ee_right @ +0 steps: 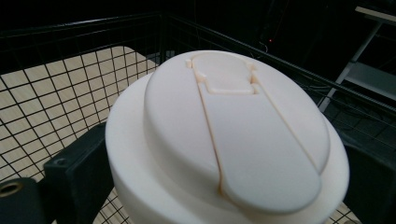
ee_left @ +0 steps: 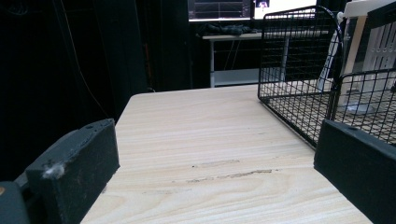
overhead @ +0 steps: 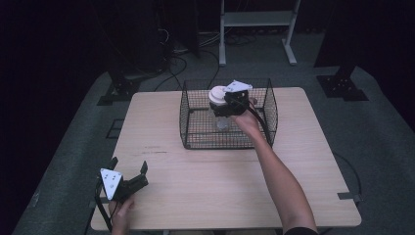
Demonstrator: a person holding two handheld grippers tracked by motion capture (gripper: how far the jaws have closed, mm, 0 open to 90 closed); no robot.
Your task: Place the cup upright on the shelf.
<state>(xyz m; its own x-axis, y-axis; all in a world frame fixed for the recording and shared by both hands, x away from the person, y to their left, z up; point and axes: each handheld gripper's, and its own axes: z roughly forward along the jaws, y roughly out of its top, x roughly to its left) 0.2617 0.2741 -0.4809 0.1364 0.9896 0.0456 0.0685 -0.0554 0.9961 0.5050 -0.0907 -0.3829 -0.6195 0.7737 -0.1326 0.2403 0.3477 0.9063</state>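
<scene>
Bottle: clear container (overhead: 221, 116) with a cream flip-top lid (ee_right: 233, 135), held inside the wire basket (overhead: 195, 137) at about 12 o'clock on the table, lid above the rim.
Right gripper: right gripper (overhead: 230, 104) pinching the bottle just under the lid, black jaws either side of it in the right gripper view.
Handling: looks like rigid, light plastic; smooth walls could slip, so the ledge under the lid is the safest hold. Lid flap appears closed.
Left gripper: left gripper (overhead: 128, 178) idle at 7 o'clock, jaws spread wide with nothing between them.
Surface: pale wood-grain table (overhead: 195, 191), flat, a few scuffs at its middle.
Room: dark, cables on grey floor, white metal stand (overhead: 257, 19) beyond 12 o'clock.
</scene>
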